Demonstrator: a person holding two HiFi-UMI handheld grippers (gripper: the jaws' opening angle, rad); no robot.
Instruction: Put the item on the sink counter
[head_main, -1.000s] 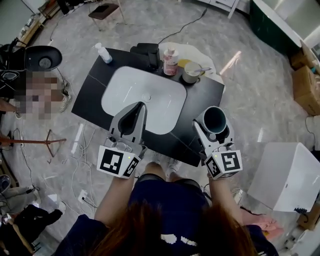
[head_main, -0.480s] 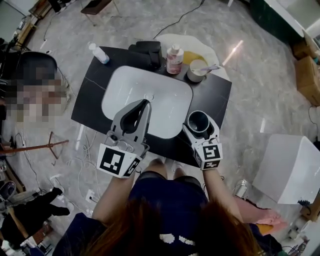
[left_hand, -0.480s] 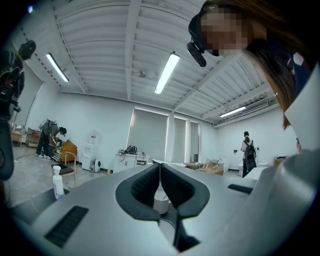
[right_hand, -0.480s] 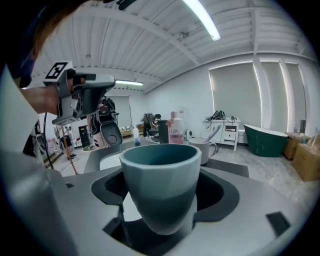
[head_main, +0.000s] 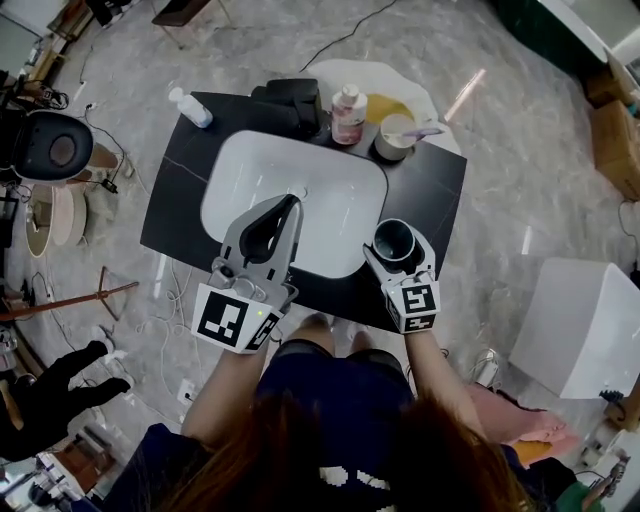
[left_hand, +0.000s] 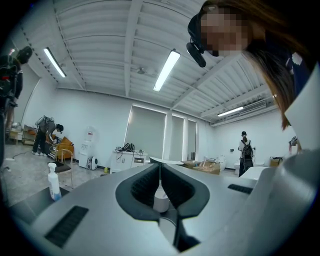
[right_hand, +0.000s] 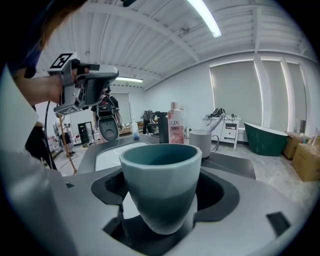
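A teal cup (head_main: 393, 240) stands upright between the jaws of my right gripper (head_main: 395, 243), which is shut on it. Cup and gripper are over the black sink counter (head_main: 436, 192), just right of the white basin (head_main: 300, 185) and near the front edge. Whether the cup touches the counter I cannot tell. The right gripper view has the cup (right_hand: 161, 182) filling the jaws of that gripper (right_hand: 161, 200). My left gripper (head_main: 290, 203) hovers over the basin's front part, shut with nothing held; its own view shows the left gripper (left_hand: 160, 172) with its jaws meeting.
At the counter's back stand a pink bottle (head_main: 347, 112), a grey cup with a toothbrush (head_main: 393, 140), a black box (head_main: 292, 100) and a small clear bottle (head_main: 190, 107). Cables lie on the floor at left. A white box (head_main: 580, 325) stands at right.
My right gripper has come down and leftward with the cup, closer to the counter beside the basin. The left gripper has shifted a little over the basin.
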